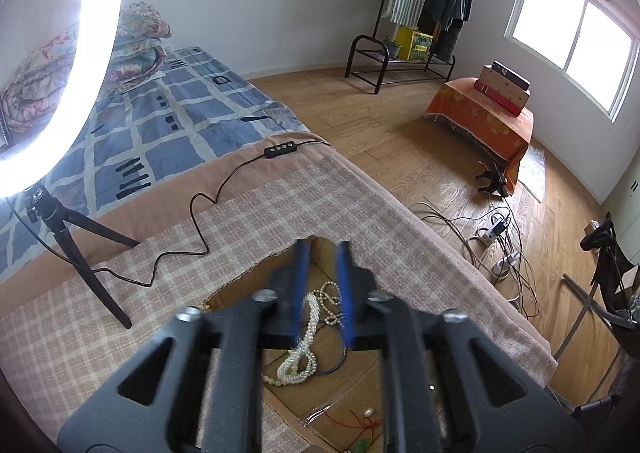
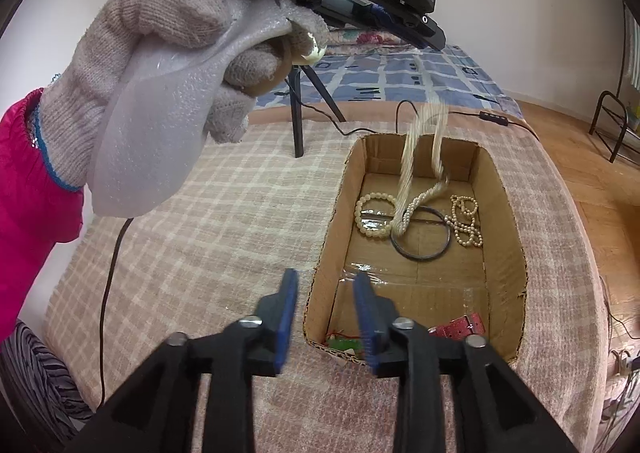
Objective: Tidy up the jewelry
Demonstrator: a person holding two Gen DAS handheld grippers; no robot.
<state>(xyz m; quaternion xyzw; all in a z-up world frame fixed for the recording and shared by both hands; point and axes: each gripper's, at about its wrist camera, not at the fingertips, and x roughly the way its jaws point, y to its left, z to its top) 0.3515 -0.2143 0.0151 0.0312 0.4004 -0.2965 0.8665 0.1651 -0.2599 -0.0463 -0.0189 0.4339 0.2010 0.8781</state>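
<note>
Checked cloth [image 2: 240, 213] – tripod [image 2: 298, 113] behind cardboard box [image 2: 504, 213]

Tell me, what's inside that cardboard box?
Inside the cardboard box: a pearl bracelet, a dark bangle, a small beaded strand, a red strap, and a multi-strand pearl necklace blurred in mid-air above them. The right gripper hides the near corner.

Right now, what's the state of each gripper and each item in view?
left gripper: open, above the box.
right gripper: open, empty.
multi-strand pearl necklace: motion-blurred, upper part in mid-air, lower end on the box floor.
cardboard box: open-topped.
pearl bracelet: lying in the box.
dark bangle: lying flat.
ring light: on.
</note>
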